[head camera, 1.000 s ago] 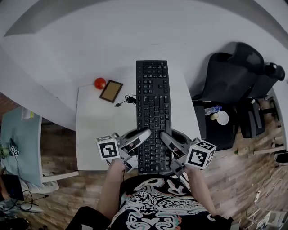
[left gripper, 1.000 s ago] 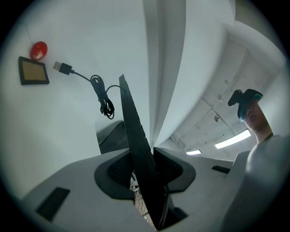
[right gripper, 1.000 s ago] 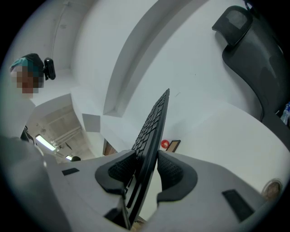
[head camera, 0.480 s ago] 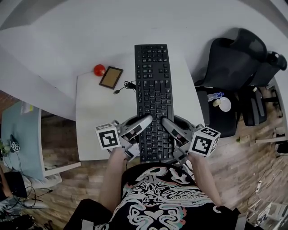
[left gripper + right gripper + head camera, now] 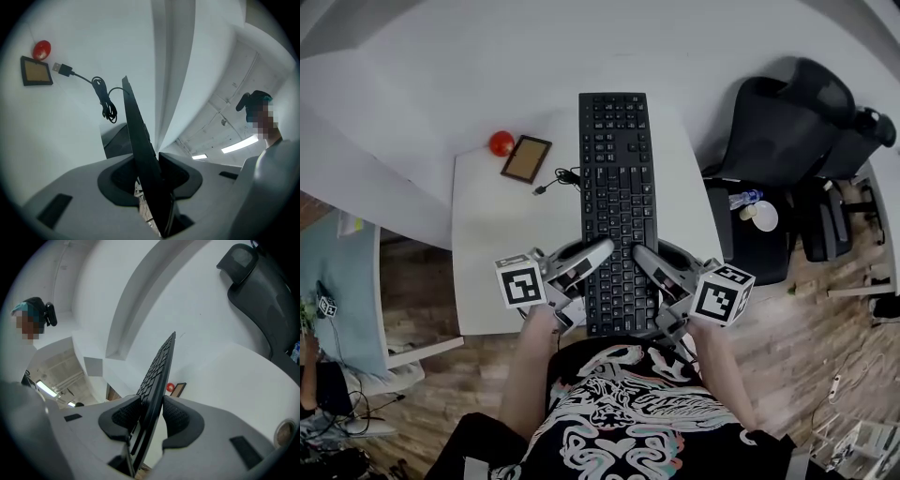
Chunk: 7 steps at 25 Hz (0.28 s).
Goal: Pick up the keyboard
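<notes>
The keyboard (image 5: 619, 178) runs up the middle of the head view. Its near end is pinched from both sides and its far end reaches past the far edge of the tabletop (image 5: 487, 272), so it looks already lifted clear. The left claw (image 5: 592, 257) is clamped at a middling gap on the keyboard's left edge. The right claw (image 5: 643, 259) grips the right edge the same way, pads pressed on both faces. The next move calls for raising both hands together and level, minding the loose cable (image 5: 560, 180) lying left of the keyboard.
</notes>
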### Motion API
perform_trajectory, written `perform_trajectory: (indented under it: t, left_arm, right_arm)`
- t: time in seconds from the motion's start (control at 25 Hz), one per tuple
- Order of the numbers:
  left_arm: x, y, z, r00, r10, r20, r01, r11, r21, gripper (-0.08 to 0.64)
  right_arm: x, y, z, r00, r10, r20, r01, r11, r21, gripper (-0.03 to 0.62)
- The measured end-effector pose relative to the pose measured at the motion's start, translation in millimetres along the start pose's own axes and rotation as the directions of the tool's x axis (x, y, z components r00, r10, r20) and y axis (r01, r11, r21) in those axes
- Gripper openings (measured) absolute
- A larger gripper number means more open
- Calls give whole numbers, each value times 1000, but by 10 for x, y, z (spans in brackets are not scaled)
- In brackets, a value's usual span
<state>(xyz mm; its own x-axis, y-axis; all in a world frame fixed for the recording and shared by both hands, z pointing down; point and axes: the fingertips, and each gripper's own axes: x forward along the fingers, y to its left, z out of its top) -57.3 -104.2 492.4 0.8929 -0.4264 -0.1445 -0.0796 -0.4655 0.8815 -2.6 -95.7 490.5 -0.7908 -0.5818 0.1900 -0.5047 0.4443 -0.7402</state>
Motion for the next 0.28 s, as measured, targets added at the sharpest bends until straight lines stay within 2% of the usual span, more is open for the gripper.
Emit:
perform_trajectory:
  t: [0.28]
  left_arm:
    - [-5, -3, 11, 1000, -7, -3, 7, 1000, -14, 127]
  right_arm:
    - [22, 1, -9, 1000, -5, -2, 5, 1000, 8, 161]
